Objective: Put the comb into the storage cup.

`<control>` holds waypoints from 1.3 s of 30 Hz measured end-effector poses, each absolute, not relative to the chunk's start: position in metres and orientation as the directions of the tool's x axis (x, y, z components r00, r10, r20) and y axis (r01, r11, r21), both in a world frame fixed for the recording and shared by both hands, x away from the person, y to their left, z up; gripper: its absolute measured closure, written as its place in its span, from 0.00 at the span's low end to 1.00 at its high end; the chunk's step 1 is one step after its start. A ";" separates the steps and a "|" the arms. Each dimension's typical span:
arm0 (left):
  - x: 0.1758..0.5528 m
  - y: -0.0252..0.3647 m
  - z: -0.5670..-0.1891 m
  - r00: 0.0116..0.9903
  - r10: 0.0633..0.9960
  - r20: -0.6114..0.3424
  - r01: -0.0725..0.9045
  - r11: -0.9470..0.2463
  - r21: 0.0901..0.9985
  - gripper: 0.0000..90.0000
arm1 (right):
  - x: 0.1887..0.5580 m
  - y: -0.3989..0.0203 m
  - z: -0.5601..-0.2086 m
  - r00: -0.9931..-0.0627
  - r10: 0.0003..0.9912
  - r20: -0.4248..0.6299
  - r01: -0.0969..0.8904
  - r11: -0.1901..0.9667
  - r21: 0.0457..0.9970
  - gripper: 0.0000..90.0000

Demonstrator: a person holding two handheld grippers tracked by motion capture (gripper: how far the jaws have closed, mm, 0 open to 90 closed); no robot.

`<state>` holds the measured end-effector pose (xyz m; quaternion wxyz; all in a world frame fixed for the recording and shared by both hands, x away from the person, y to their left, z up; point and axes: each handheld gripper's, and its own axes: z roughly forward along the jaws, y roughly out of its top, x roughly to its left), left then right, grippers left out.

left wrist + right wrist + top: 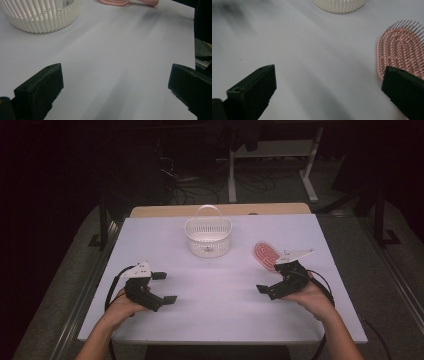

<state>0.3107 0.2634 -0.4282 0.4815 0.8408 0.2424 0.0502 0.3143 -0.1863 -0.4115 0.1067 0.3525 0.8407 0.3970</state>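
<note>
Pink hairbrush [265, 255] lies beside the wide-open right gripper [272, 282] (left gripper [165, 287] likewise gaping).

Hairbrush [265, 255]: pink, oval, bristles upward, laid flat on the white surface [220, 300], to the right of a white slotted basket [208, 238].

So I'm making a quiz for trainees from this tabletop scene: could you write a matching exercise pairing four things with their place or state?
Things:
1. white slotted plastic basket with handle
2. pink oval plastic hairbrush
3. left tongs
4. white table

Places or states:
A. lying bristles up just ahead of the right tongs
B. open above the table's near left part
C. standing upright at the far middle
D. bearing everything else

Pairs: 1-C, 2-A, 3-B, 4-D
</note>
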 end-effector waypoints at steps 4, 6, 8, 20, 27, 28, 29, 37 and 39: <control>0.311 0.264 -0.427 0.876 0.459 -0.150 0.360 -0.415 0.836 0.00 | 0.318 -0.187 -0.409 -0.725 0.682 0.101 0.511 0.434 0.742 0.00; 0.311 0.265 -0.427 0.874 0.461 -0.152 0.362 -0.410 0.837 0.00 | 0.320 -0.187 -0.408 -0.724 0.683 0.100 0.513 0.435 0.740 0.00; 0.311 0.265 -0.427 0.875 0.461 -0.149 0.360 -0.411 0.837 0.00 | 0.323 -0.188 -0.407 -0.720 0.686 0.104 0.517 0.430 0.740 0.00; 0.310 0.265 -0.427 0.873 0.464 -0.149 0.362 -0.412 0.836 0.00 | 0.335 -0.193 -0.398 -0.704 0.703 0.100 0.526 0.422 0.739 0.00; 0.310 0.265 -0.427 0.873 0.463 -0.151 0.363 -0.412 0.836 0.00 | 0.342 -0.195 -0.392 -0.697 0.710 0.095 0.528 0.420 0.738 0.00; 0.310 0.265 -0.427 0.873 0.464 -0.151 0.363 -0.412 0.836 0.00 | 0.343 -0.195 -0.392 -0.696 0.711 0.094 0.528 0.420 0.738 0.00; 0.310 0.265 -0.427 0.873 0.464 -0.151 0.363 -0.412 0.836 0.00 | 0.345 -0.195 -0.391 -0.694 0.714 0.091 0.528 0.419 0.739 0.00; 0.310 0.266 -0.426 0.871 0.468 -0.153 0.366 -0.408 0.837 0.00 | 0.355 -0.199 -0.385 -0.683 0.725 0.087 0.535 0.415 0.736 0.00; 0.310 0.266 -0.426 0.870 0.468 -0.152 0.365 -0.408 0.837 0.00 | 0.357 -0.200 -0.384 -0.681 0.727 0.085 0.535 0.415 0.736 0.00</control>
